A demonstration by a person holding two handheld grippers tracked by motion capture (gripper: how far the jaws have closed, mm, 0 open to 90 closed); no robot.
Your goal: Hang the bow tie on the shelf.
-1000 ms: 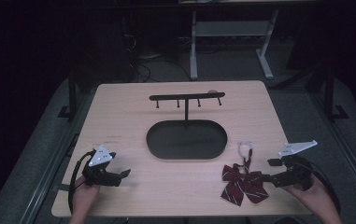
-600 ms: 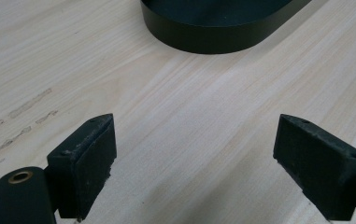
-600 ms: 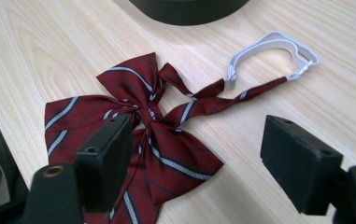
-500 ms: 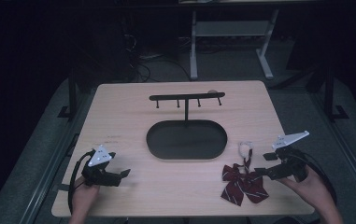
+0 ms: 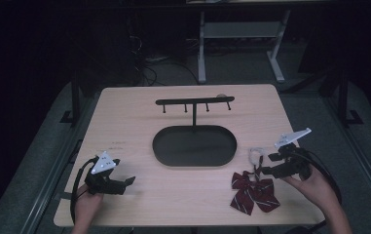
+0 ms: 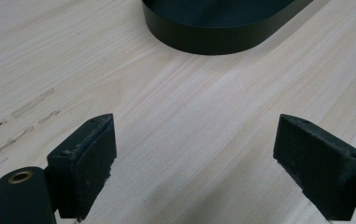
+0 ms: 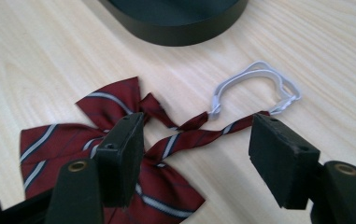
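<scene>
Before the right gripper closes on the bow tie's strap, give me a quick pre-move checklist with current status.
1. Bow tie lies flat on the table: ok.
2. Right gripper jaws straddle the striped strap, have just been closing, not yet pressing: ok.
3. White elastic loop clear of the pads: ok.
4. Left gripper open, nothing between its jaws: ok.
5. Hook stand upright, hooks free: ok.
6. Pads low enough to catch the strap: cannot tell.
</scene>
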